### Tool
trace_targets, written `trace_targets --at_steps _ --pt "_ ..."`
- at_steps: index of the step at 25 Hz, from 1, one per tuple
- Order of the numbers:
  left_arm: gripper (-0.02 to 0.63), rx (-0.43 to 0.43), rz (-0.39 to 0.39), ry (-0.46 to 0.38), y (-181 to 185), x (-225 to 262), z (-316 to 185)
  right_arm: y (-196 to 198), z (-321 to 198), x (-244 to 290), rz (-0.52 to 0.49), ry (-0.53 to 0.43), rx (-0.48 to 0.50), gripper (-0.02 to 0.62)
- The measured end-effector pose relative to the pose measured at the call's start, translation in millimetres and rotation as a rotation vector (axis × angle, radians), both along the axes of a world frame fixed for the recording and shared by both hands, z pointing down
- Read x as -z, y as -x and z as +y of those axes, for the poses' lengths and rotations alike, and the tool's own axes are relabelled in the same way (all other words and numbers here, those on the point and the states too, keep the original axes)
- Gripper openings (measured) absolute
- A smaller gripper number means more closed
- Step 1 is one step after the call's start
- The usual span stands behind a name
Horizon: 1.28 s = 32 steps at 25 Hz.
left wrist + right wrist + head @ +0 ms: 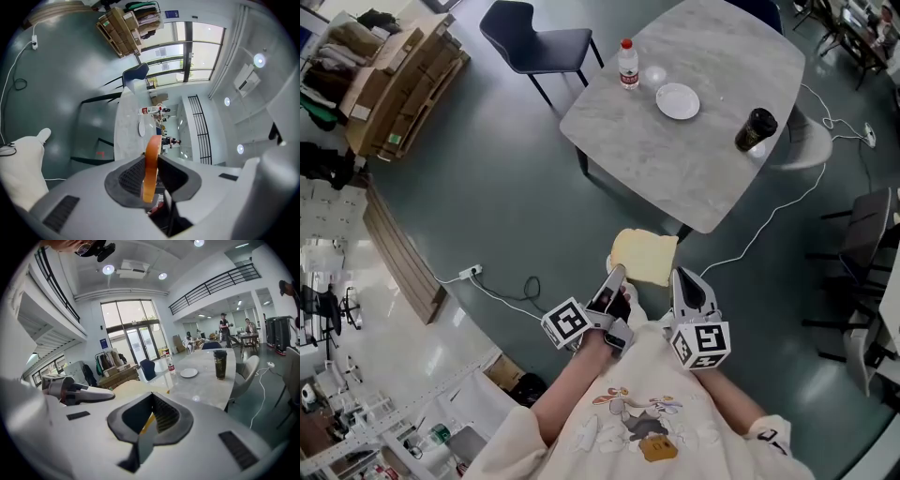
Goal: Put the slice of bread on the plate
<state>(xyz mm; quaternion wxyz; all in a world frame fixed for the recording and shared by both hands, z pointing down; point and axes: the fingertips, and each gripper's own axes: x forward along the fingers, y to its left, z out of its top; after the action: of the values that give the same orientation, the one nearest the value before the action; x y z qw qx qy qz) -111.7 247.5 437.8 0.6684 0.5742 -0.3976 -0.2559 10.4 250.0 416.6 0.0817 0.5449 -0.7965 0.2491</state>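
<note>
Both the left claw [617, 274] and the right claw [679, 276] clenched the pale square slice of bread [645, 256] above the floor [487, 197], well apart from the small round white plate [678, 100] on the grey marbled desk [675, 164]; placing remained.

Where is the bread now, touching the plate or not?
Apart. The head view shows the bread above the floor, short of the table; the plate sits farther up on it.

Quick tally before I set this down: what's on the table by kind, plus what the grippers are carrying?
bottle: 1
plate: 1
dark cup: 1
bread slice, carried short of the table: 1
Total: 4
</note>
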Motion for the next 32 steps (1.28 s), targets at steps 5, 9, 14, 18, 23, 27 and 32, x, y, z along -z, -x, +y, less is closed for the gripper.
trace_targets --at_steps 5,9,14,18,23,27,32 --pt "0.095 -0.041 -0.057 0.003 37.7 -1.8 -44.7 31.2 -46.7 6.3 0.021 0.007 -0.024 0.006" --pt "0.094 -0.035 0.004 -0.007 62.6 1.2 -81.5 59.1 -82.1 5.2 0.040 -0.002 -0.043 0.006" --pt "0.092 -0.078 -0.035 -0.008 85.4 -5.7 -104.7 76.8 -99.7 5.1 0.053 -0.003 -0.075 0.006" --pt "0.091 -0.081 0.016 -0.014 92.8 -1.0 -125.8 85.3 -110.3 0.0 0.047 0.008 -0.120 0.006" --pt "0.090 -0.121 0.007 0.001 89.3 -2.9 -138.7 85.5 -121.9 1.6 0.035 0.015 -0.148 0.006" --pt "0.089 -0.125 0.034 0.013 80.5 -3.6 -154.8 77.4 -135.7 -6.0 0.006 0.018 -0.186 0.006" --pt "0.089 -0.150 0.003 0.004 60.1 -8.0 -183.1 54.2 -166.2 -7.2 -0.007 0.008 -0.198 0.006"
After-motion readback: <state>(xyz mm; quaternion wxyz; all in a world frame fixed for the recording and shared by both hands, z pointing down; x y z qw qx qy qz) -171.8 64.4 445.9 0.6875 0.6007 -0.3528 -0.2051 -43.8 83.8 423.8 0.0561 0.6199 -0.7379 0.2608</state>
